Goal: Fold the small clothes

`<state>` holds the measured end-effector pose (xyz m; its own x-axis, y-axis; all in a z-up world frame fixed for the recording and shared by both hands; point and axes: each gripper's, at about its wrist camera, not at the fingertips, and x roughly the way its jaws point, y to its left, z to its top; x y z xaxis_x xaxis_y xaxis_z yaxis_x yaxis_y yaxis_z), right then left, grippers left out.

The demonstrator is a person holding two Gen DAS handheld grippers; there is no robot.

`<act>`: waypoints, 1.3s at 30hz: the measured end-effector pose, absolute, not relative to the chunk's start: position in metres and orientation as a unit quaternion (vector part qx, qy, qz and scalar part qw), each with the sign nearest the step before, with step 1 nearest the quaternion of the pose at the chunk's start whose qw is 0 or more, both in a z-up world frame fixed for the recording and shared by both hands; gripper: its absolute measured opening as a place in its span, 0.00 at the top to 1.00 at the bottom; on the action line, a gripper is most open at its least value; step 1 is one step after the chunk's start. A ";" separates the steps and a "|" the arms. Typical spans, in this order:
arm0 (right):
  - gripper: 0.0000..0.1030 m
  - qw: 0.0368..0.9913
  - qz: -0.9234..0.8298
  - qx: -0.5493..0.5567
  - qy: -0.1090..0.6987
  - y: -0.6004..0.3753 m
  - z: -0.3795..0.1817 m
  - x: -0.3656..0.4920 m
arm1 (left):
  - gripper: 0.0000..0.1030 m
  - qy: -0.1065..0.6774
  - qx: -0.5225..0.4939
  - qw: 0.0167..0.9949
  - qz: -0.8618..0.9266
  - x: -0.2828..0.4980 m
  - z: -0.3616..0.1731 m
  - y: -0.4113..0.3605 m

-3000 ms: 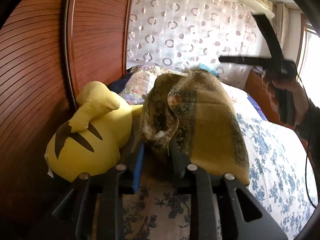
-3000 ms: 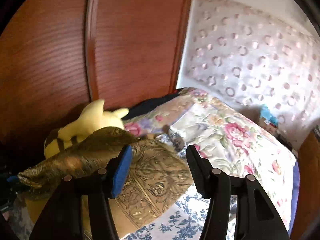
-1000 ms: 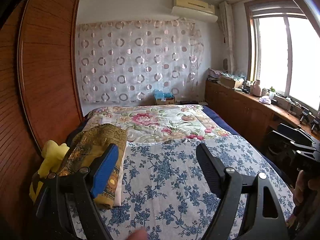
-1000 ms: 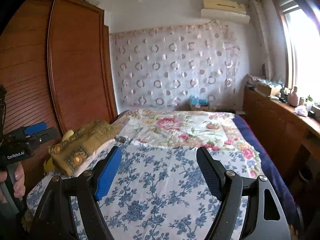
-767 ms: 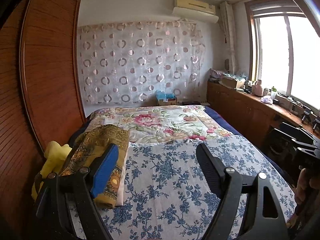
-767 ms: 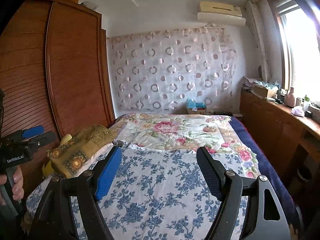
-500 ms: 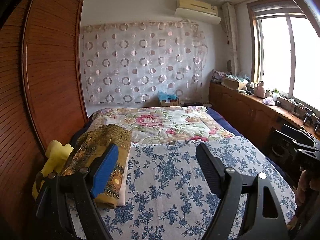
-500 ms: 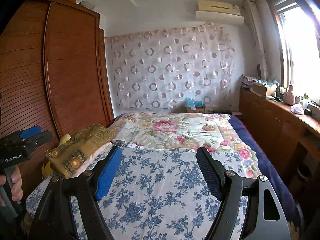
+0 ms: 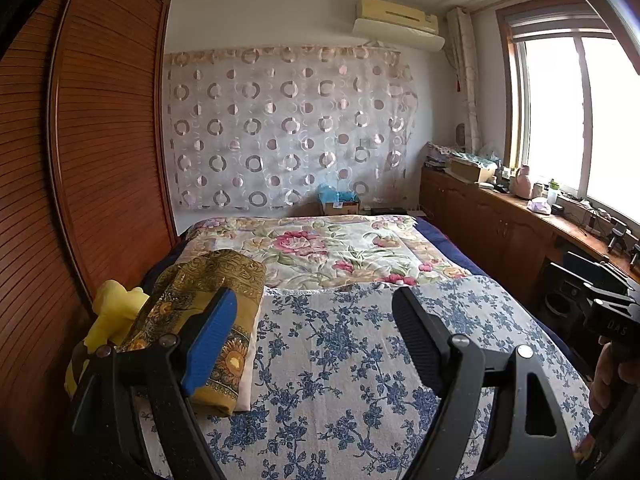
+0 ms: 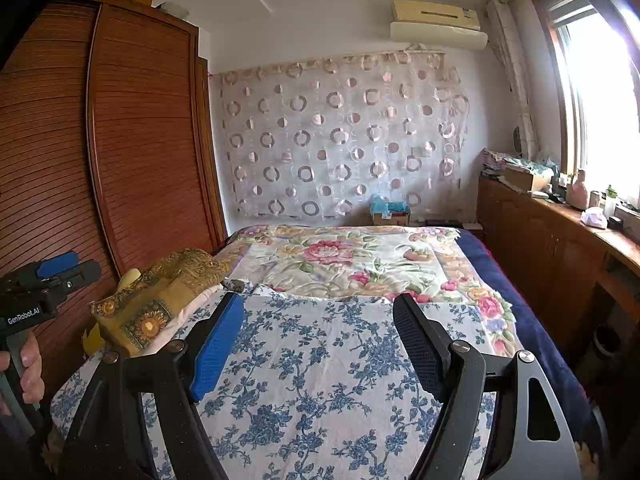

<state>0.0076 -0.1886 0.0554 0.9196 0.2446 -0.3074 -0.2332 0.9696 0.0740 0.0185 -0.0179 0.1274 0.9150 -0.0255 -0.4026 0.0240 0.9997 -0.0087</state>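
A folded gold-and-brown patterned garment (image 9: 208, 304) (image 10: 168, 292) lies on the left side of the bed (image 9: 344, 360), on top of a pale folded cloth. My left gripper (image 9: 314, 312) hangs open above the blue-flowered sheet, well back from the garment, with nothing between its fingers. My right gripper (image 10: 318, 316) is likewise open and empty over the sheet (image 10: 320, 360). In the right wrist view the left gripper's body (image 10: 44, 280) shows at the left edge, held by a hand (image 10: 28, 368).
A yellow plush toy (image 9: 110, 316) sits between the garment and the wooden slatted wardrobe (image 9: 80, 160). A rose-patterned quilt (image 9: 316, 248) covers the far half of the bed. A wooden counter (image 9: 520, 224) with clutter runs under the window on the right.
Three seconds ago both grippers were close over the garment; since then they have pulled back, leaving it lying on the bed. Over the last second the views hardly shift.
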 end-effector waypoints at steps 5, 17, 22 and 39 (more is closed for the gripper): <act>0.24 0.979 0.123 0.019 0.160 -0.191 0.056 0.008 | 0.22 0.206 -0.002 0.979 -0.013 0.018 0.127 -0.017; 0.24 0.979 0.124 0.020 0.160 -0.199 0.057 0.010 | 0.22 0.203 -0.001 0.979 -0.011 0.018 0.130 -0.014; 0.24 0.979 0.125 0.020 0.160 -0.199 0.057 0.010 | 0.22 0.202 -0.002 0.979 -0.011 0.018 0.129 -0.014; 0.24 0.979 0.126 0.020 0.161 -0.202 0.058 0.011 | 0.22 0.200 -0.002 0.980 -0.010 0.017 0.131 -0.013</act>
<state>0.0109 -0.2018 0.0577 0.9165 0.2521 -0.3107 -0.2395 0.9677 0.0788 0.0166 -0.0130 0.1307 0.9200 -0.0212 -0.3913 0.0196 0.9998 -0.0080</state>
